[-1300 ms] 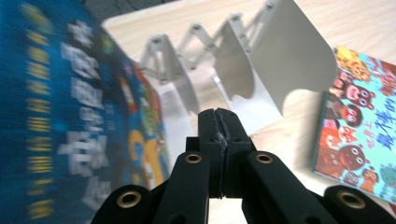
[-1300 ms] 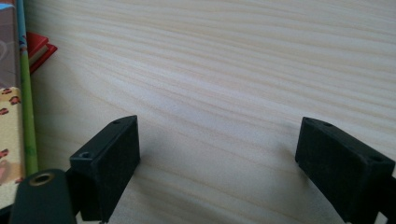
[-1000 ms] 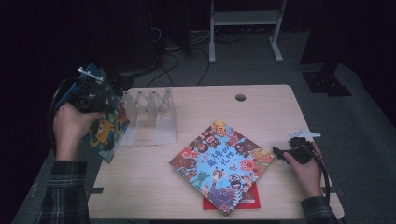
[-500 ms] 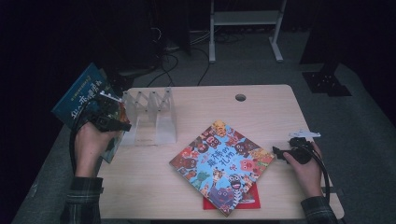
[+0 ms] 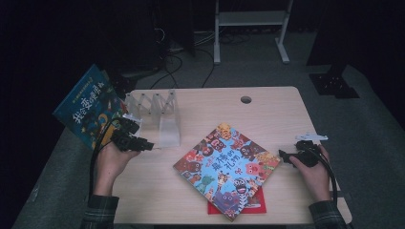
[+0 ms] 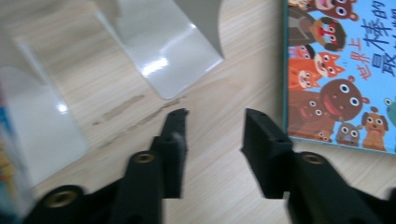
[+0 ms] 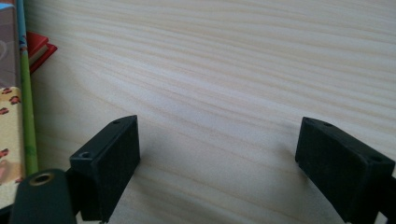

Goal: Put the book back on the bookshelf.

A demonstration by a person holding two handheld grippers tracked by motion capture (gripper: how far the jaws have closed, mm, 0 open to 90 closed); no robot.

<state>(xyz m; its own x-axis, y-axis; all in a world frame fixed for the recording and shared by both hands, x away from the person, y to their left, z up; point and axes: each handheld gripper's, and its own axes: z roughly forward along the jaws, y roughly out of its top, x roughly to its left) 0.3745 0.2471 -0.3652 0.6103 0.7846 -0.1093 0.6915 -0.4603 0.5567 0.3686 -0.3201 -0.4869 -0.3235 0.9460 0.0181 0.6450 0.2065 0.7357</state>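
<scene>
At the left edge of the pale wooden table (image 5: 200,205) a blue picture book with yellow characters on its cover (image 5: 86,107) stands tilted in the outermost slot of the clear acrylic book rack (image 5: 160,112), leaning out over the table's edge. It looks freshly parked: the left gripper (image 5: 143,143) sits just beside the rack's base with its jaws apart and nothing between them, bare wood showing in the gap in the left gripper view.

By my reading one book is filed and the next is due. That would be the large square book with cartoon animal faces on a blue cover (image 5: 227,167), lying flat mid-table on top of a thin red book (image 5: 255,202) whose corner pokes out beneath it. Lifting it calls for getting a jaw under an edge, since it lies flush.

The rack's other slots look empty. The right gripper (image 5: 282,155) rests on the table near the animal book's right corner, jaws spread wide, holding nothing.
</scene>
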